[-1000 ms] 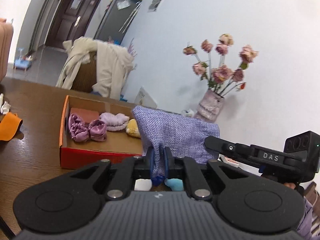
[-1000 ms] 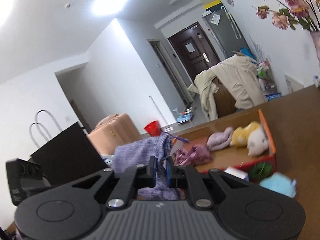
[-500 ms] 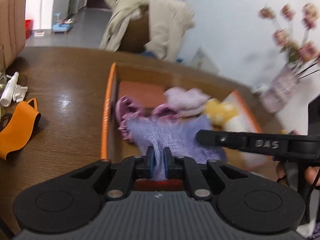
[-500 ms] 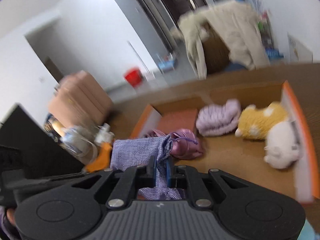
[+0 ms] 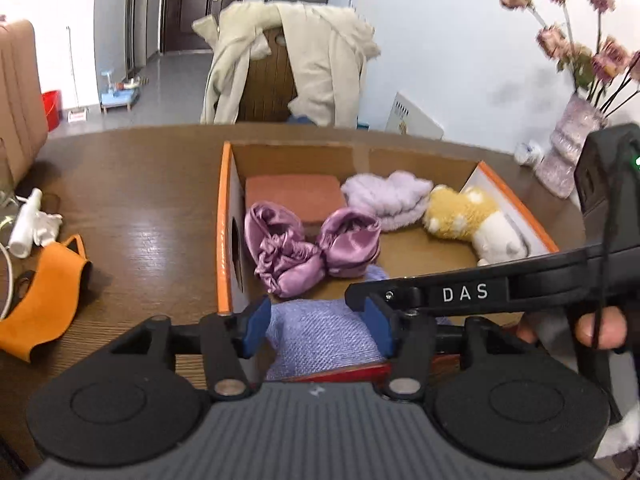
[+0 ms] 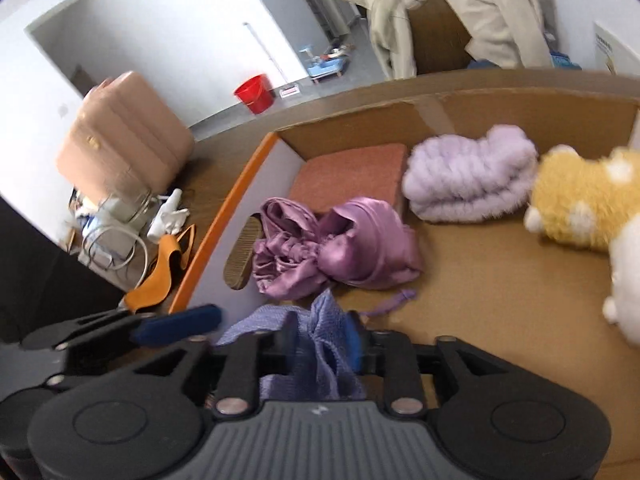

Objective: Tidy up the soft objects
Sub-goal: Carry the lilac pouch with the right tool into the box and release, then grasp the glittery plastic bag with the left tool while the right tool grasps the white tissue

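A lavender woven pouch (image 5: 320,336) lies at the near end of the orange-rimmed cardboard box (image 5: 225,216). My left gripper (image 5: 318,326) is open, its blue pads on either side of the pouch. My right gripper (image 6: 324,340) has its jaws partly apart around the pouch's gathered top (image 6: 324,344); it looks open. In the box lie a purple satin bundle (image 5: 312,250), a fluffy lilac item (image 5: 386,198), a pink folded cloth (image 5: 294,196) and a yellow-and-white plush (image 5: 470,220). The right gripper's arm crosses the left wrist view (image 5: 460,292).
An orange cloth mask (image 5: 44,296) and a white bottle (image 5: 26,222) lie on the wooden table (image 5: 132,184) left of the box. A vase of dried flowers (image 5: 568,156) stands at the right. A chair with a draped coat (image 5: 288,68) is behind the table.
Both grippers lowered the pouch into the near end of the box. The left gripper opened wide and let go; the right gripper's jaws have parted.
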`<state>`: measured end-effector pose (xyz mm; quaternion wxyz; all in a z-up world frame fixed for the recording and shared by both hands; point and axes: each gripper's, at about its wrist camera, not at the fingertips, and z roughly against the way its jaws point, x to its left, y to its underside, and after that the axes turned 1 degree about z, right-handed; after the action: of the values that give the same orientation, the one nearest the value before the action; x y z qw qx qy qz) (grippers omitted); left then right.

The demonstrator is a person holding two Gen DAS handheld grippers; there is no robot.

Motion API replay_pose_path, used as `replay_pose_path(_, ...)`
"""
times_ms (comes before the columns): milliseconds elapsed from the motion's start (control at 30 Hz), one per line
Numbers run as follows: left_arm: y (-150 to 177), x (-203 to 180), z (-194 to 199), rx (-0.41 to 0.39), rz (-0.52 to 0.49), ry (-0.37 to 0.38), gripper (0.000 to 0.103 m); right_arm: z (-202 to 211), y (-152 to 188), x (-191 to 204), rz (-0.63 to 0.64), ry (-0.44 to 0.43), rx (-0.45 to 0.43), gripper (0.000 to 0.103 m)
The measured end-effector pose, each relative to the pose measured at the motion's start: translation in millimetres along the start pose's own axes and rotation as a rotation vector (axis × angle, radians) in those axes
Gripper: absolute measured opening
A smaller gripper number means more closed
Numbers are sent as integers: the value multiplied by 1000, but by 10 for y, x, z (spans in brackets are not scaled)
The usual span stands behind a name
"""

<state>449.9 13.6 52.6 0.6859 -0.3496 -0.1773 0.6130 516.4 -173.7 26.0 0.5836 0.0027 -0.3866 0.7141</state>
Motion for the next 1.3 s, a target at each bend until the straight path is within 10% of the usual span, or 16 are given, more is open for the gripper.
replay_pose_path(600, 132, -334, 1680, -275, -9, -31, 80, 2518, 468, 412, 262, 229, -450, 69)
replay_pose_path(1300, 1718, -995, 2314, -474, -121, -96, 103, 2953, 2348, 522, 419, 279, -672, 87)
